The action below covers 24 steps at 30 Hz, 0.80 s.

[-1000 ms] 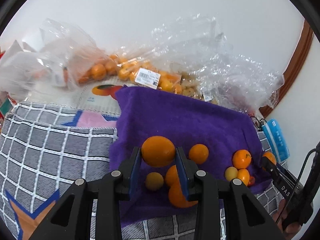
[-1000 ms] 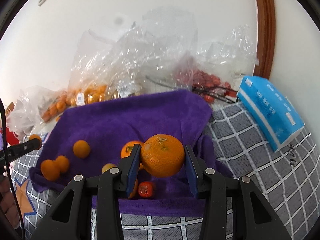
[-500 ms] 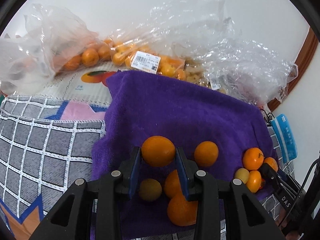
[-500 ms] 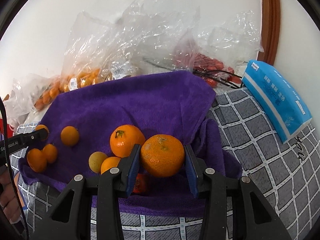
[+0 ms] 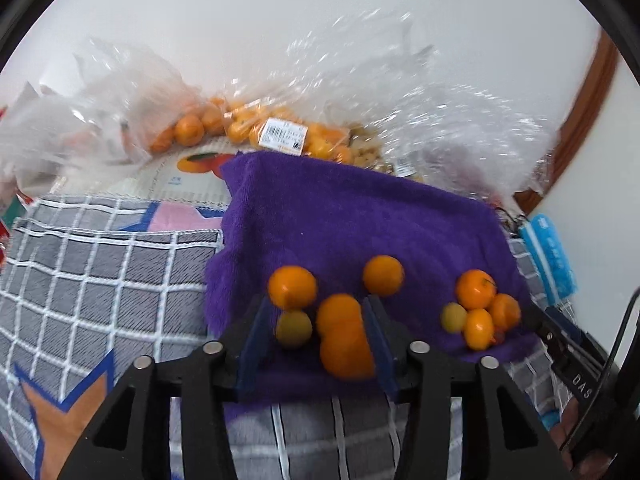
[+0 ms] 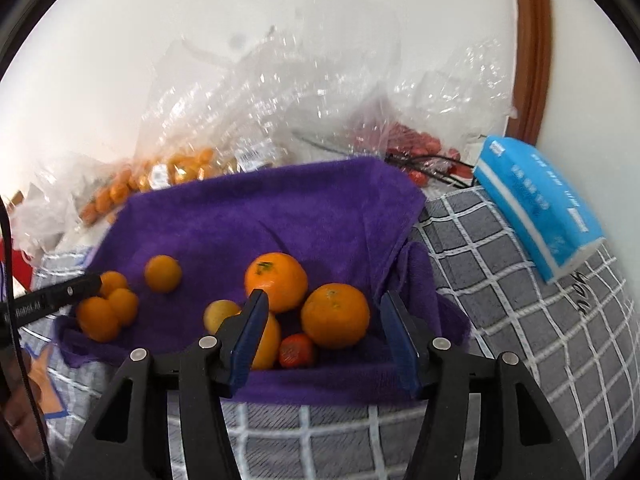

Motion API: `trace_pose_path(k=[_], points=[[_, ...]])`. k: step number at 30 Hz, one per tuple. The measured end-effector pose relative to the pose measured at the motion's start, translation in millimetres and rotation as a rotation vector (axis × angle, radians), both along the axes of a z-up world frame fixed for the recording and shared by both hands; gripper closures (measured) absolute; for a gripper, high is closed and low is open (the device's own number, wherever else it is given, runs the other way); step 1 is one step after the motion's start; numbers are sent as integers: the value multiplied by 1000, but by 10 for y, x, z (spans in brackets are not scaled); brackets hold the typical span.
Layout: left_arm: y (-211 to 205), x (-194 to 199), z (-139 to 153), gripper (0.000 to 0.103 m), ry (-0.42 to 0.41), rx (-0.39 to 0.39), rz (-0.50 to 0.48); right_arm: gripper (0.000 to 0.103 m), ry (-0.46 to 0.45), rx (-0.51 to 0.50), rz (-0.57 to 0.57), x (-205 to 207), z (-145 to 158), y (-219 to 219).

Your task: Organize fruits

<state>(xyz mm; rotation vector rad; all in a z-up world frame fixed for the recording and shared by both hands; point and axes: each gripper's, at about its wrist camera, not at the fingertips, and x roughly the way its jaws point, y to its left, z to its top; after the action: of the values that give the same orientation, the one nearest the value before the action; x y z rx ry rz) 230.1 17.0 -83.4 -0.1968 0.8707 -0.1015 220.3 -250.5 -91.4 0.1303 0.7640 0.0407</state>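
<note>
White wall and crinkled clear plastic bags (image 5: 420, 92) fill the upper frame; below, a purple terry towel (image 5: 360, 216) covers my grey checked blanket (image 5: 100, 272). My left gripper (image 5: 318, 334) and right gripper (image 6: 324, 330) are both opening, pads clear of the round orange tangerines (image 6: 335, 316) resting lower centre, stem dimples upward.

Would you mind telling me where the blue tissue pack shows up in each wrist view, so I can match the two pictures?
Left wrist view: blue tissue pack at the far right edge, just past the purple towel.
Right wrist view: the pack lies upper right on the checked cloth.
Shared landmark: the purple towel with loose oranges on it.
</note>
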Motion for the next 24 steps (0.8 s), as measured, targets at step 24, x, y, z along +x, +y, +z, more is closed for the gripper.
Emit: trace_pose_path(k=[24], points=[[-78,-1614,653,18,-226,58,3,13,-123,-48,-53,-1550,870,172]])
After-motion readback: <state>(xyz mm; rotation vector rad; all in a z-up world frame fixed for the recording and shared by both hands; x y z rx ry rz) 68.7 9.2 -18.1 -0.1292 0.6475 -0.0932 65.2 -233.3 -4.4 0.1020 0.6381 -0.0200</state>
